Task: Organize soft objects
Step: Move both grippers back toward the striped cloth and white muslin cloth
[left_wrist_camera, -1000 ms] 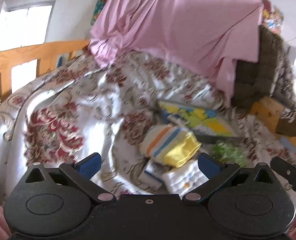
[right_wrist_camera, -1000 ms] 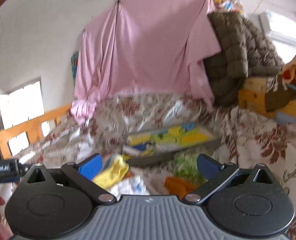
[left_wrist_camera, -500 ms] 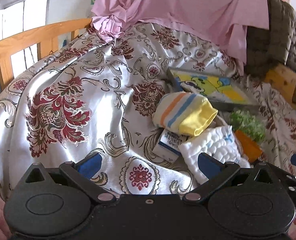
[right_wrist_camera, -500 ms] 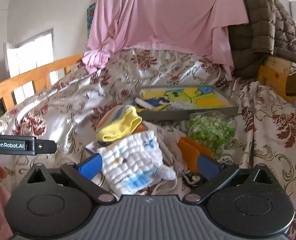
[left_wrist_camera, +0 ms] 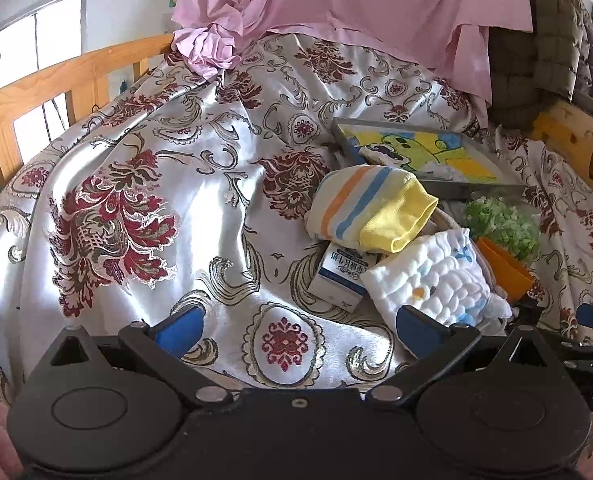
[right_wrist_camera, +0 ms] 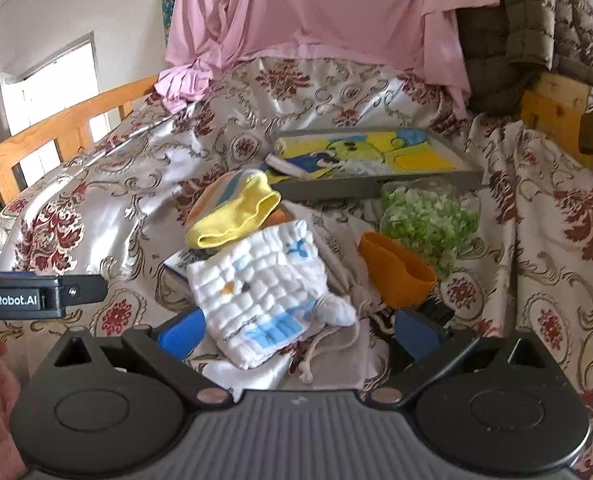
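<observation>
Both grippers, left gripper [left_wrist_camera: 298,330] and right gripper [right_wrist_camera: 296,332], hover spread above the white cloth [right_wrist_camera: 256,280].

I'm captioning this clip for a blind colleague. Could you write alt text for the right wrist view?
The open right gripper hovers low over a white quilted cloth on a floral bedspread. Behind the cloth lie a striped, yellow-cuffed hat, an orange item, a green bundle and a cartoon-printed tray.
</observation>
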The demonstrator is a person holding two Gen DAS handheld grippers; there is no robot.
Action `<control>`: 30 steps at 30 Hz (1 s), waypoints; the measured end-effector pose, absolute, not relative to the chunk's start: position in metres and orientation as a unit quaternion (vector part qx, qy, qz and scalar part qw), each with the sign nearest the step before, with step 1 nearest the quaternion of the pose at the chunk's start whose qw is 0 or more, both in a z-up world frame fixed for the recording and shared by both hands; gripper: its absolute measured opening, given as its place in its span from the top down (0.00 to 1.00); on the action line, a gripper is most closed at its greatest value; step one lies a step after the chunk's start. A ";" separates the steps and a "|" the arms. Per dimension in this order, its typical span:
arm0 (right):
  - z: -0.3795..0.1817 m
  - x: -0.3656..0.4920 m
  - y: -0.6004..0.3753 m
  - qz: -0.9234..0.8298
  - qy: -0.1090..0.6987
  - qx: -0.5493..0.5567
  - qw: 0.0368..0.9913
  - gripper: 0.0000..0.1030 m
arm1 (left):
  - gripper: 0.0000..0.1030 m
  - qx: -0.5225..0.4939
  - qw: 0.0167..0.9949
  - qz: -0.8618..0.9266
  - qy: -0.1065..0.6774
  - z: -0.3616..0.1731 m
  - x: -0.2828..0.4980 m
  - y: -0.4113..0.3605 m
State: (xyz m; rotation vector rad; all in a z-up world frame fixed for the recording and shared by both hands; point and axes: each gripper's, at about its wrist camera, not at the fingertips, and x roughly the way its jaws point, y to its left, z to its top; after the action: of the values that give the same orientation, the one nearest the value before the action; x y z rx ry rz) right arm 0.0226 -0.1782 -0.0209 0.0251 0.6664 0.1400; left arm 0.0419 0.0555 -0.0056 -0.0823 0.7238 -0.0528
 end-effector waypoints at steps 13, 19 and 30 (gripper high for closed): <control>-0.032 0.034 -0.173 0.071 0.369 0.005 0.927 0.00 | 0.01 -0.029 0.931 -0.013 0.363 -0.008 0.046 0.053; -0.031 0.034 -0.167 0.080 0.366 -0.006 0.927 0.00 | 0.01 -0.013 0.936 -0.016 0.352 -0.006 0.047 0.050; -0.036 0.059 -0.175 0.087 0.380 0.015 0.921 0.00 | 0.01 -0.028 0.930 -0.020 0.367 -0.003 0.082 0.059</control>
State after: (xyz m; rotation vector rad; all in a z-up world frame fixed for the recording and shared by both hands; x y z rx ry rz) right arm 0.0588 -0.1746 -0.0359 0.0306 0.7802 0.1790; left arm 0.0820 0.0590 -0.0027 -0.0564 0.7522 -0.0409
